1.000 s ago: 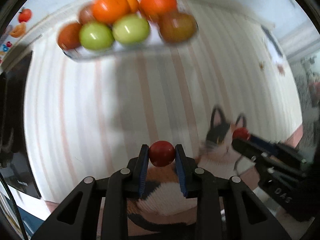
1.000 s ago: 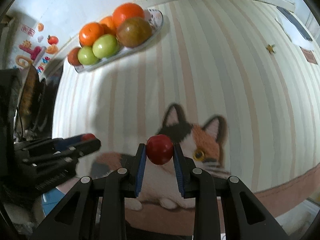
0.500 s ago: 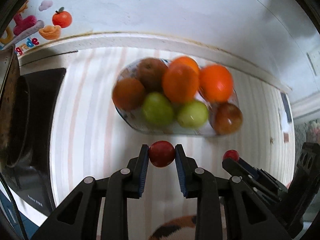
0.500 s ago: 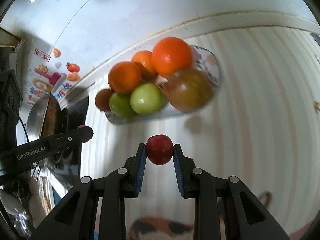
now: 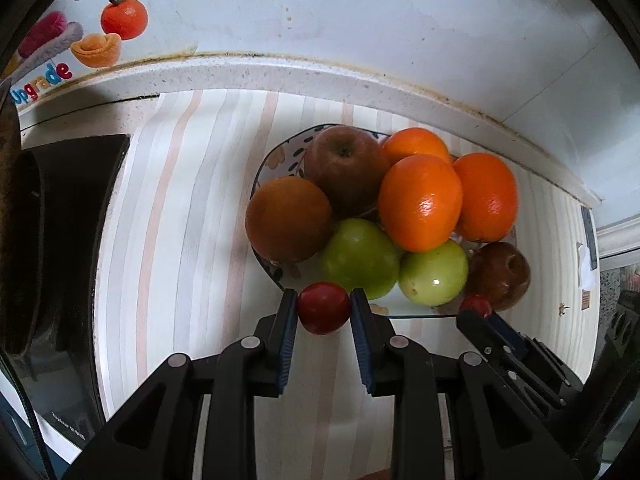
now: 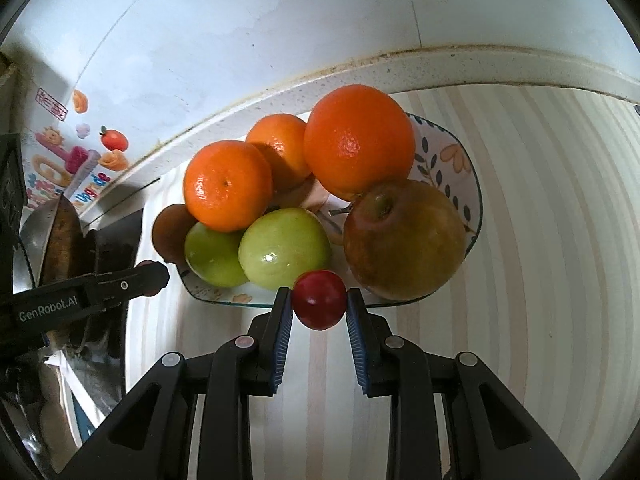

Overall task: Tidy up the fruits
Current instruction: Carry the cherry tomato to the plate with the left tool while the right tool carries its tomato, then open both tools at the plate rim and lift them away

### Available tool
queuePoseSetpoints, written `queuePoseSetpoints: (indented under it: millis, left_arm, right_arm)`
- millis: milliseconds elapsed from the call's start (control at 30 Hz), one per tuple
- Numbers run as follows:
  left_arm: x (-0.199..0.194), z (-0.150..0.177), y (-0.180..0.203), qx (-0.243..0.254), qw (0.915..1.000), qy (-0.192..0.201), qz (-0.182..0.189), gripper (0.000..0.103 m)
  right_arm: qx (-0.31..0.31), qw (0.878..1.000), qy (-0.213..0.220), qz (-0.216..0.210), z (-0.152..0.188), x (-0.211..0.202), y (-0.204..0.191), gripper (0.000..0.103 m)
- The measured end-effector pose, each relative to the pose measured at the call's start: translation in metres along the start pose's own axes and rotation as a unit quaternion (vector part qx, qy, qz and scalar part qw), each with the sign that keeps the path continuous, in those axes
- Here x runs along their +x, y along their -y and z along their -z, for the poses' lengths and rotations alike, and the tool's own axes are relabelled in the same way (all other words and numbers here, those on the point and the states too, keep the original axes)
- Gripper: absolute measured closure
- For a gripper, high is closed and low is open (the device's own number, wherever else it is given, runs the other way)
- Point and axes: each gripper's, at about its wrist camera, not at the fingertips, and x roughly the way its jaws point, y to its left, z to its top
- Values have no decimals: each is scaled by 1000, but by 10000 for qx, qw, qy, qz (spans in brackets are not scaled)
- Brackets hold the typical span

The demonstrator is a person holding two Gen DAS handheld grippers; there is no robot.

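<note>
Both tools are gripping small red fruits: left tool (image 5: 324, 309) clamping one (image 5: 323, 307), right tool (image 6: 319, 305) another (image 6: 319, 304). Each is hovering at the near rim of the plate (image 6: 452, 160) by the worktop's back edge. Plate is holding oranges and apples; both red fruits are awaiting placement.

A pale wall (image 5: 360, 12) rises behind the counter, grubby along the seam where a speckled stone upstand (image 5: 280, 76) meets it. Bright cartoon stickers (image 5: 120, 20) cling to the wall at the left. A striped cream-and-peach mat (image 5: 180, 220) covers the countertop. A dark stove (image 5: 72, 240) sits at the left edge.
</note>
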Motion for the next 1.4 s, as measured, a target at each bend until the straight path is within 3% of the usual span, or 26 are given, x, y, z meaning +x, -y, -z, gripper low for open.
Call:
queuePoseSetpoints:
  millis: [567, 633, 700, 733, 800, 833, 900, 967, 1133, 1400]
  left_arm:
    - [18, -12, 1, 6, 9997, -163, -157, 78]
    - [17, -13, 0, -61, 9996, -212, -168, 74]
    - [12, -14, -2, -138, 9997, -142, -159, 73]
    - [8, -15, -2, -157, 9997, -114, -154, 70]
    - [1, -15, -4, -223, 9997, -79, -119, 56]
    - [-5, -15, -4, -230, 9997, -42, -89, 53]
    - [-17, -15, -3, -220, 9997, 81, -112, 31]
    - [-29, -13, 0, -124, 9994, 209, -233, 18]
    - [-55, 4, 6, -30, 9981, 409, -455, 10]
    - [-85, 42, 16, -31, 9959, 607, -664, 10]
  right_arm:
    - [-41, 9997, 90, 220, 1, 11, -10, 72]
    - [14, 9998, 63, 184, 2, 11, -9, 69]
    - [95, 9999, 57, 91, 2, 7, -8, 55]
    - [110, 9999, 82, 58, 2, 4, -9, 49]
    - [93, 9997, 202, 70, 2, -6, -11, 21]
    - [72, 9996, 274, 72, 2, -12, -13, 18]
    - [28, 9991, 404, 154, 2, -28, -15, 14]
    - [-26, 9984, 437, 359, 1, -41, -16, 7]
    - [-158, 9963, 307, 787, 3, -64, -13, 6]
    - [-231, 9944, 259, 994, 9, -103, -4, 4]
